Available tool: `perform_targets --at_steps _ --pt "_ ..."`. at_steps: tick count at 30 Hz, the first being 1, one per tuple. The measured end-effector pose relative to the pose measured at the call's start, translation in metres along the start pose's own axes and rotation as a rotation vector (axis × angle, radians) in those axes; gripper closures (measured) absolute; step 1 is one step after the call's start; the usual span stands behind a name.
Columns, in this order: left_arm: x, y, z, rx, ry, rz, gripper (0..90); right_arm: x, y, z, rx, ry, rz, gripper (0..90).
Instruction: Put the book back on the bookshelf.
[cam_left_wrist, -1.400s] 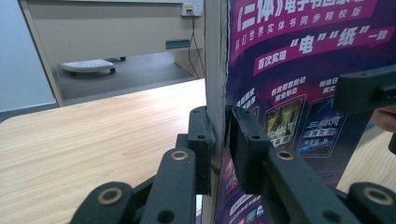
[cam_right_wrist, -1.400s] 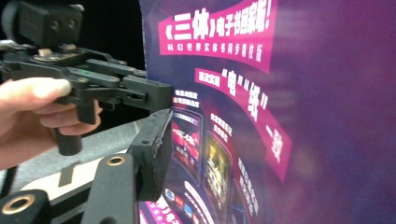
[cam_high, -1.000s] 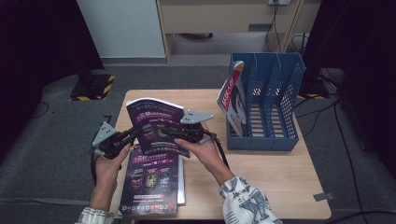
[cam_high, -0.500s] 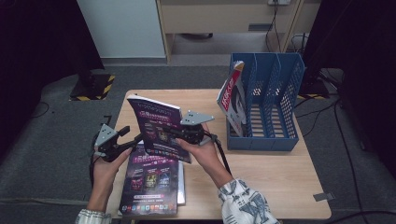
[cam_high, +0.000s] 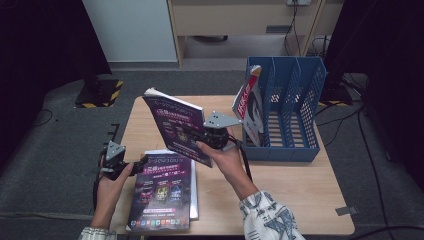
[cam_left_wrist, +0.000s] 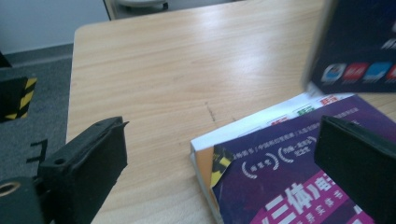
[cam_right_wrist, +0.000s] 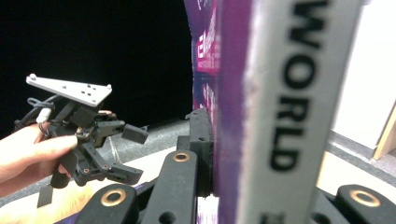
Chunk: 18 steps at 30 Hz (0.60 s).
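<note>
A purple magazine (cam_high: 175, 125) is held up above the table, tilted nearly upright, with my right gripper (cam_high: 200, 136) shut on its lower edge. In the right gripper view the jaws pinch its white spine (cam_right_wrist: 280, 93). My left gripper (cam_high: 142, 162) is low at the table's left. Its jaws have just been opening, and they stand wide apart with nothing pressed between them. In the left gripper view (cam_left_wrist: 224, 135) they frame the corner of a stack of purple magazines (cam_left_wrist: 289, 186) lying flat on the table (cam_high: 300, 190).
A blue file rack (cam_high: 285, 115) stands at the table's far right, with a red and white magazine (cam_high: 250, 110) leaning in its left slot. The left gripper (cam_right_wrist: 133, 154) also appears open in the right gripper view. Dark floor surrounds the table.
The left gripper let go of the raised magazine, opened, and dropped down and left toward the flat stack. The right gripper lifted the magazine and tipped it more upright.
</note>
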<state>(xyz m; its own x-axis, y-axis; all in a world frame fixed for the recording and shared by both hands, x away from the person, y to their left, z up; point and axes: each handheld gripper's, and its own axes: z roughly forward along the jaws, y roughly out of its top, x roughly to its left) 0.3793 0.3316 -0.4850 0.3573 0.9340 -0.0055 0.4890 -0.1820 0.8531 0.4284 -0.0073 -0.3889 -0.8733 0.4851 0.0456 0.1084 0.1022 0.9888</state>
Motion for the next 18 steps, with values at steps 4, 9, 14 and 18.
perform_targets --at_steps 4,9,14,18 --pt "0.006 -0.005 0.007 0.041 0.024 -0.016 4.0 -0.003 0.002 -0.005 0.007 -0.015 -0.008 82.7" --pt "0.01 -0.005 0.011 0.044 0.051 -0.037 4.2 -0.005 0.001 -0.009 0.027 -0.027 -0.014 82.7" --pt "0.013 -0.009 0.013 0.079 0.075 -0.035 4.5 -0.004 0.002 -0.018 0.026 -0.045 -0.014 82.7" --pt "0.016 -0.011 0.012 0.077 0.091 -0.046 4.3 -0.003 0.002 -0.024 0.028 -0.055 -0.016 82.7"
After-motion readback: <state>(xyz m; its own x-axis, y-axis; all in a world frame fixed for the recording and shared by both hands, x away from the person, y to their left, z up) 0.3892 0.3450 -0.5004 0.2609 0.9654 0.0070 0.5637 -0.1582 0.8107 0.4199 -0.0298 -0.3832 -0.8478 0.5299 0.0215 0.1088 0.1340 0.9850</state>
